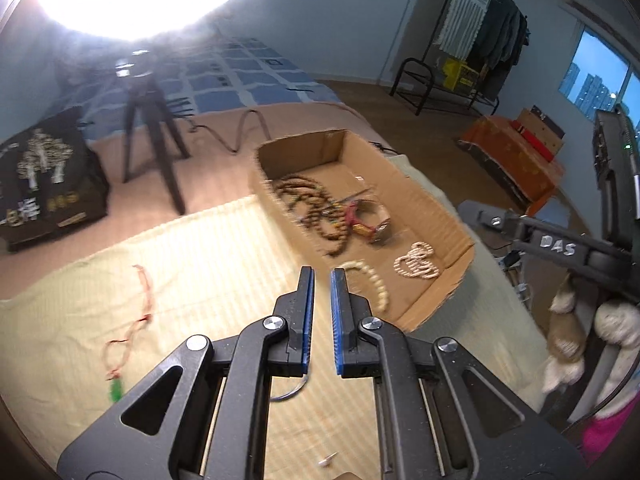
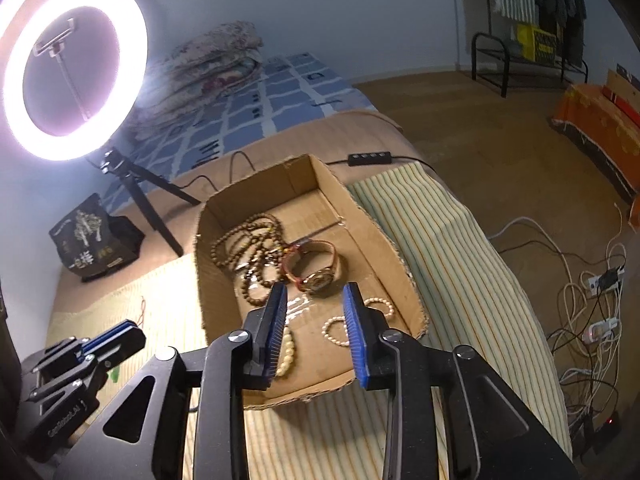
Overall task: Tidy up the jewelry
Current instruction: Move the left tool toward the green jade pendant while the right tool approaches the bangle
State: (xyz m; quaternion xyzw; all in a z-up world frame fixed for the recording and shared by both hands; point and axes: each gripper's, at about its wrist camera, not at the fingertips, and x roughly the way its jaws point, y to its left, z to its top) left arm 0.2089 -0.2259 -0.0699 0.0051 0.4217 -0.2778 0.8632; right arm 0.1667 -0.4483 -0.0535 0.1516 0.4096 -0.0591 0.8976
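While I hover over the bed, quick rundown:

Left gripper (image 1: 321, 270): holding nothing, jaws parted by only a narrow gap, just outside the cardboard box (image 1: 448, 284).
Right gripper (image 2: 315, 292): wide open and empty, hanging above the box's near end.
Jewelry in box: brown bead strands (image 2: 248, 248), watch (image 2: 316, 268), small pearl bracelet (image 2: 340, 330), cream bead bracelet (image 2: 286, 354).
Still out: red cord necklace (image 1: 134, 320) on the striped mat (image 1: 224, 264), well left of the box.
Risk: that cord looks thin and limp, so my pads could slide off it or snag the mat instead.
Risk 2: box walls are low and floppy, so a careless dip probably shoves the box.
Room: plenty of open mat on the left; the bed edge drops off right beside the box.
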